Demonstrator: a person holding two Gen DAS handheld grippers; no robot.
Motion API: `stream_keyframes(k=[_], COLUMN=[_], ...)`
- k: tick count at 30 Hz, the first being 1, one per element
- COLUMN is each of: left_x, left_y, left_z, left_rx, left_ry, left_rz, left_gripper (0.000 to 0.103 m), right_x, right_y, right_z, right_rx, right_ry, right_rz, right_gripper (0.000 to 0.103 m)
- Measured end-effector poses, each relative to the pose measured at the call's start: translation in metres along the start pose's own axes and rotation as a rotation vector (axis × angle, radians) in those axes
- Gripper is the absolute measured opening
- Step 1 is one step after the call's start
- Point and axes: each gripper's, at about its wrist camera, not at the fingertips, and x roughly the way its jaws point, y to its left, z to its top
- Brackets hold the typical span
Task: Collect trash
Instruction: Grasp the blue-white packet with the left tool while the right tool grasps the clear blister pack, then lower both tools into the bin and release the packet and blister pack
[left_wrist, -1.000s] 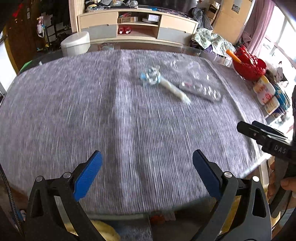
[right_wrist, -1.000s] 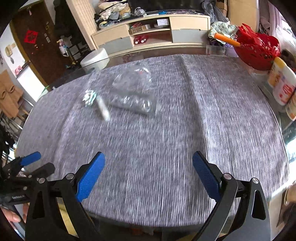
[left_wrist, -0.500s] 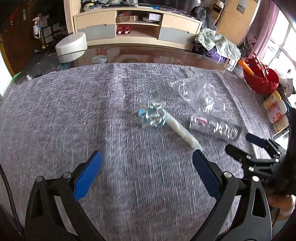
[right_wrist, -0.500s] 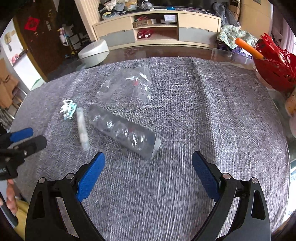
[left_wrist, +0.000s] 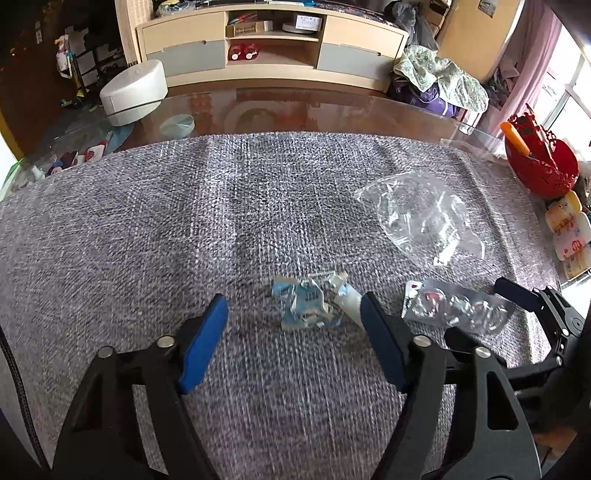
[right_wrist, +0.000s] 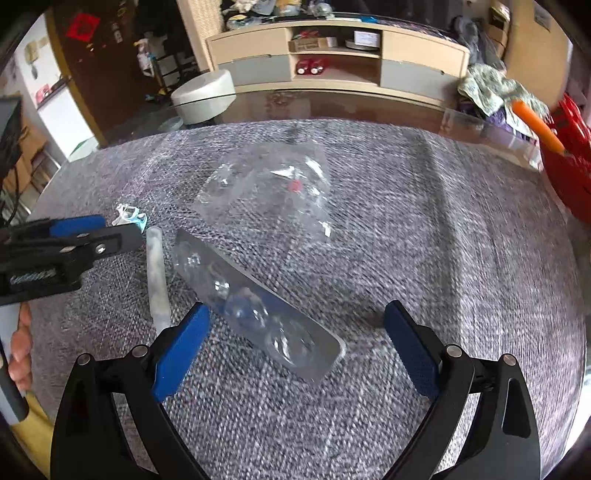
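Our left gripper (left_wrist: 293, 321) gapes wide, the crumpled wrapper (left_wrist: 306, 304) lying just ahead between its fingers. Our right gripper (right_wrist: 295, 326) is spread too, the blister pack (right_wrist: 255, 302) between its fingers, the white tube (right_wrist: 157, 275) leftward, the clear bag (right_wrist: 273, 188) beyond.

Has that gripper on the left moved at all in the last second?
Yes. The left gripper has moved forward over the grey cloth: the crumpled blue wrapper, far ahead earlier, now lies just ahead between its open fingers.
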Motion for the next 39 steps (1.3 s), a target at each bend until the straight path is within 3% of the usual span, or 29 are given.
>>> stream_keyframes(k=[1, 4, 9, 10, 12, 16, 26, 39], left_x=[0.002, 0.005, 0.002, 0.002, 0.004, 0.001, -0.038, -0.117], left_y=[0.0, 0.0, -0.002, -0.003, -0.003, -0.002, -0.003, -0.02], left_z=[0.001, 0.003, 0.005, 0.004, 0.003, -0.006, -0.039, -0.14], left_rx=[0.001, 0.001, 0.012, 0.016, 0.021, 0.018, 0.014, 0.018], left_ry=[0.005, 0.002, -0.001, 0.002, 0.011, 0.011, -0.013, -0.059], left_rz=[-0.001, -0.015, -0.034, -0.033, -0.039, -0.047, -0.057, -0.051], left_gripper=[0.063, 0.06, 0.035, 0.026, 0.022, 0.017, 0.016, 0.017], right_x=[0.0, -0.003, -0.006, -0.006, -0.008, -0.013, -0.043, -0.117], right_y=[0.003, 0.009, 0.011, 0.01, 0.009, 0.007, 0.005, 0.03], right_z=[0.001, 0.001, 0.002, 0.002, 0.0, -0.007, -0.042, -0.105], right_rx=[-0.007, -0.024, -0.023, -0.022, -0.012, 0.014, 0.089, 0.113], right_ry=[-0.006, -0.02, -0.02, -0.02, -0.018, -0.009, 0.001, -0.03], right_rz=[-0.002, 0.005, 0.023, 0.022, 0.026, 0.046, 0.076, 0.078], right_gripper=[0.093, 0.075, 0.038, 0.036, 0.031, 0.031, 0.031, 0.031])
